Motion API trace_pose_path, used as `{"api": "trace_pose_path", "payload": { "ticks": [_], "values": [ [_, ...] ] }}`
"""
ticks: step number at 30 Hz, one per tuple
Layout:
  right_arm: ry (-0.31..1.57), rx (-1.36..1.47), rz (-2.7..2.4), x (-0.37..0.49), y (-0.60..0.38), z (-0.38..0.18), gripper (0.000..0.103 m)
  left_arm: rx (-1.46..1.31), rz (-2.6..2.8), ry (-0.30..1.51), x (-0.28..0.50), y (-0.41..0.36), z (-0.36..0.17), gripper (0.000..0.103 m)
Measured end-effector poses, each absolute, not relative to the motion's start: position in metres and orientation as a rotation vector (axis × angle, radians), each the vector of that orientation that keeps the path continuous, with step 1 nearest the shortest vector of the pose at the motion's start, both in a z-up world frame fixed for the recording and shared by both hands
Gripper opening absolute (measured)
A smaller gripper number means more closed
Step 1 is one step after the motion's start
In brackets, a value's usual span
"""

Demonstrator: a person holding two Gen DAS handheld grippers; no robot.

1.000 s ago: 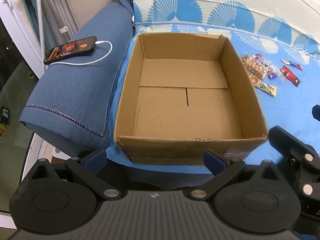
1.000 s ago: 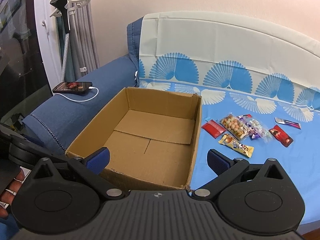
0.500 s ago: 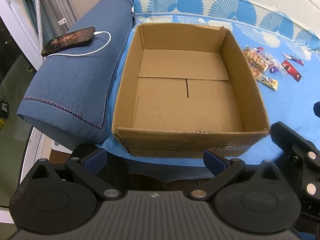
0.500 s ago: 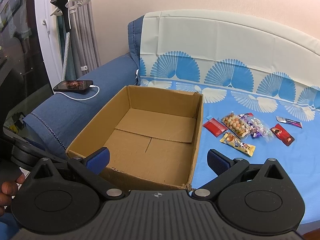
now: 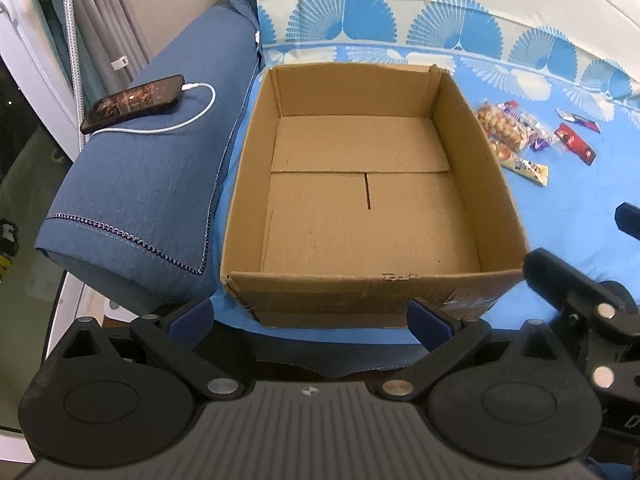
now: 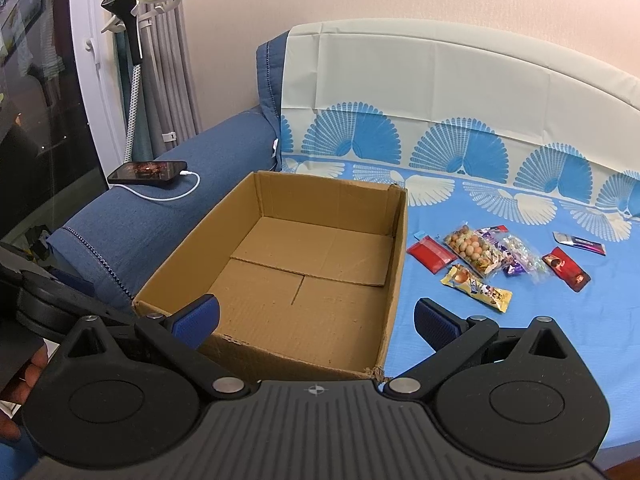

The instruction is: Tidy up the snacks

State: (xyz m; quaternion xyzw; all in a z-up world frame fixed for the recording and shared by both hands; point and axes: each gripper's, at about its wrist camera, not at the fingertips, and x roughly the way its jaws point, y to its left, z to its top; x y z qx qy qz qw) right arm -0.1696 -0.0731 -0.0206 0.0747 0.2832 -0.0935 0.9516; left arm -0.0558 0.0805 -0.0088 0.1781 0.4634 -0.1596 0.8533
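Note:
An open, empty cardboard box [image 5: 368, 216] [image 6: 304, 276] sits on the blue sheet. Several snack packets lie right of it: a red packet [image 6: 431, 254], a clear bag of round nuts [image 6: 474, 249] [image 5: 500, 126], a yellow bar [image 6: 476, 287] [image 5: 522, 165], purple candy bags [image 6: 516, 256], a red bar [image 6: 566, 269] [image 5: 575, 143] and a small silver-red packet [image 6: 578, 243]. My left gripper [image 5: 310, 318] is open and empty, just before the box's near wall. My right gripper [image 6: 316, 322] is open and empty over the box's near right corner.
A blue sofa armrest [image 5: 152, 184] left of the box carries a phone [image 5: 134, 102] [image 6: 148, 172] on a white charging cable. A garment steamer on a pole [image 6: 134, 40] stands by the curtain. A patterned cover drapes the backrest [image 6: 440, 92].
The left view has tipped up and back a little after dipping toward the box. The right gripper has held almost still. Both stay open and empty.

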Motion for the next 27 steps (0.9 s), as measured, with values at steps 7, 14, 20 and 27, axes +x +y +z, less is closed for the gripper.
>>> {"api": "trace_pose_path", "payload": {
  "ticks": [7,14,20,27],
  "values": [
    [0.556,0.184,-0.202,-0.173,-0.081,-0.020,0.103,0.399,-0.344,0.952,-0.057,0.069,-0.004,0.103],
    [0.527,0.260,-0.269,-0.182,-0.113,-0.023,0.103,0.448,-0.393,0.943,-0.059,0.036,0.000,0.103],
    [0.521,0.327,-0.380,-0.194,-0.158,-0.036,0.103,0.422,-0.454,1.010,-0.050,0.004,-0.002,0.103],
    [0.528,0.402,-0.540,-0.214,-0.220,-0.058,0.103,0.490,-0.536,0.994,-0.048,-0.063,-0.003,0.103]
  ]
}}
